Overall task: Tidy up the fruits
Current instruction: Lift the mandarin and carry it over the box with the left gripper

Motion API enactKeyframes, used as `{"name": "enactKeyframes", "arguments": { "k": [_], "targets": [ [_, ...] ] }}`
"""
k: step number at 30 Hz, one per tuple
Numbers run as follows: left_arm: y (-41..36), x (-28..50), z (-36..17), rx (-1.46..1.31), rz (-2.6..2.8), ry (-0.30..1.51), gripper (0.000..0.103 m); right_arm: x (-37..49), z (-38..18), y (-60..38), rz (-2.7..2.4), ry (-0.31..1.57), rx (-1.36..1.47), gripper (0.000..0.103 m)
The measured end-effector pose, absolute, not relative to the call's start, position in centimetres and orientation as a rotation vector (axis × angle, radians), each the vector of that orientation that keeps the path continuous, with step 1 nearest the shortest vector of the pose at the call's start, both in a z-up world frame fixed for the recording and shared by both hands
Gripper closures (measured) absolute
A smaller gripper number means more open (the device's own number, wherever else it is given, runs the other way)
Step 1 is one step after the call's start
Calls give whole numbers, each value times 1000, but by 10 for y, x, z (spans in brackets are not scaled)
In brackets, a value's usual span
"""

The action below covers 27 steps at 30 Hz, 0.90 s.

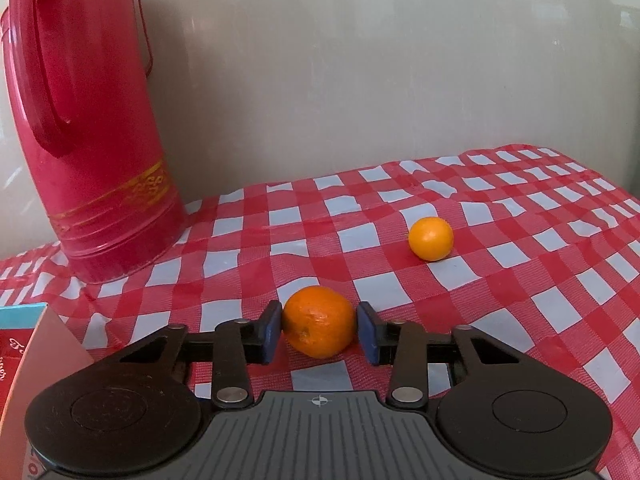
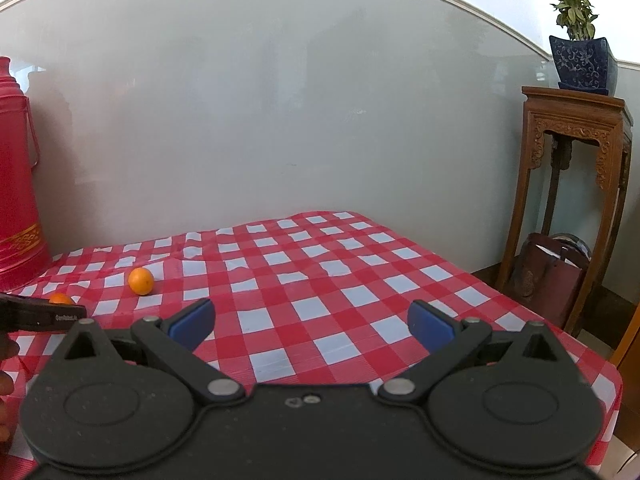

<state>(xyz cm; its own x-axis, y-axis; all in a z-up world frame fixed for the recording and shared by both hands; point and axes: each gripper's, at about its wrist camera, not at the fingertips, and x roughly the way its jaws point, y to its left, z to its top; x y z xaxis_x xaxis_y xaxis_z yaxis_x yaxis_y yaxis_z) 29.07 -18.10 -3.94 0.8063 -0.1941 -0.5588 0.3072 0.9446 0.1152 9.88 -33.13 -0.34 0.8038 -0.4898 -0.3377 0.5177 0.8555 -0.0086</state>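
I've got the left tool (image 1: 319,330) right on the darker orange (image 1: 319,321), which sits on the tabletop (image 1: 520,280) squarely between the blue pads (image 1: 272,330). The left pad touches the peel and the right pad looks to be just at it, so I'd call this a light pinch, not a firm one. The fruit is nearly round, so no long axis to fuss over. The paler orange (image 1: 431,238) lies further ahead and to the right, well apart, nearer the wall. My right tool (image 2: 312,326) hangs spread wide over bare checked cloth with nothing between its pads; both oranges lie off to its left, so the left hand is clearly the nearer one. No bowl or basket in view. There's a red flask (image 1: 92,128) and a box corner (image 1: 36,360) on the left, contents unseen.
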Motion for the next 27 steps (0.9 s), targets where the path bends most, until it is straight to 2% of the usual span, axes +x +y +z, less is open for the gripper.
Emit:
{"name": "enactKeyframes", "arguments": {
  "k": [27],
  "targets": [
    [-186, 289, -42, 255, -260, 561, 63, 99, -1, -330, -516, 340, 84, 6]
  ]
}}
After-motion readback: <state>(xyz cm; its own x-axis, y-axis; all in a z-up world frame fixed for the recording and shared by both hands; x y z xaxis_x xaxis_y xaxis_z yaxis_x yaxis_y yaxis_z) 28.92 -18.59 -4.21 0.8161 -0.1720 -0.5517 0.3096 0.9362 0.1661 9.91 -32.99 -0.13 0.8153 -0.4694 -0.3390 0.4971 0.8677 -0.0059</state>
